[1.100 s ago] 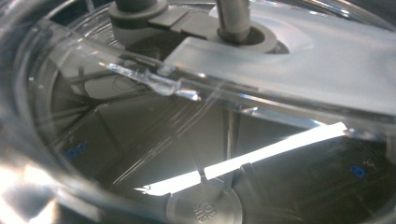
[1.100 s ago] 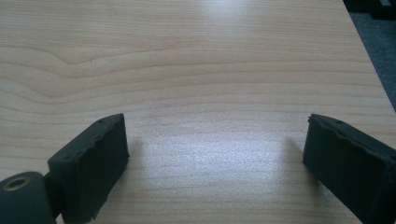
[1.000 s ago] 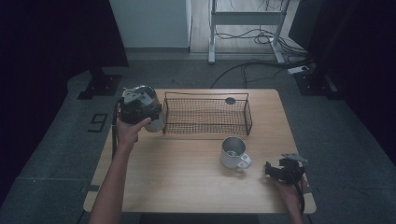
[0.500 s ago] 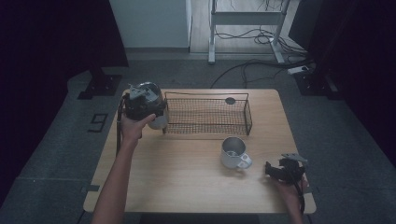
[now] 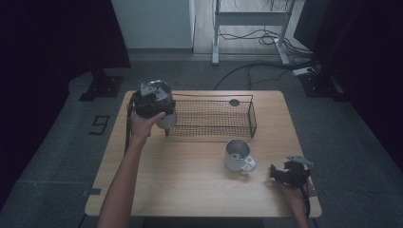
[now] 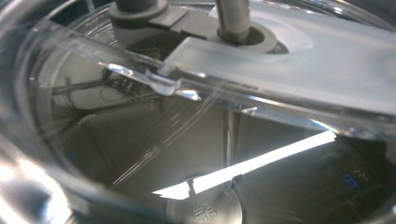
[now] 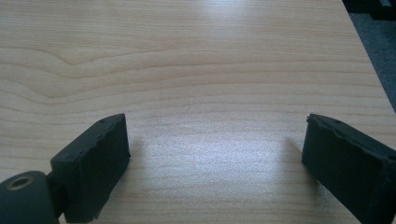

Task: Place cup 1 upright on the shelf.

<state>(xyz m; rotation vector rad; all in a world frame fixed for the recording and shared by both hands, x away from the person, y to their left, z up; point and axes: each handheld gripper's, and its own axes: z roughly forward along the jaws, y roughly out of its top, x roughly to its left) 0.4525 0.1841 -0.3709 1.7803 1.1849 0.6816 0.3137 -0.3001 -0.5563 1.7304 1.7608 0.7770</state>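
My left gripper (image 5: 159, 111) hangs over the table's back left, next to the left end of a black wire basket (image 5: 252, 118). It is shut on a clear glass cup (image 5: 167, 119) that is off the table. In the left gripper view the cup's inside (image 6: 140, 140) sits right against the lens, with its rim running across the top. A steel mug (image 5: 236, 154) stands upright in front of the basket, handle to the right. My right gripper (image 5: 277, 173) rests low at the table's front right, right of the mug. Its jaws (image 7: 215, 154) stand wide apart over bare wood.
A small dark round thing (image 5: 234, 102) lies in the basket at its back. The wooden table (image 5: 190, 190) has free room in the middle and front left. Cables and a metal stand's feet (image 5: 247, 47) lie on the floor beyond it.
My left hand has carried the cup to the right, up against the basket's left end. The right gripper and the mug have stayed put.
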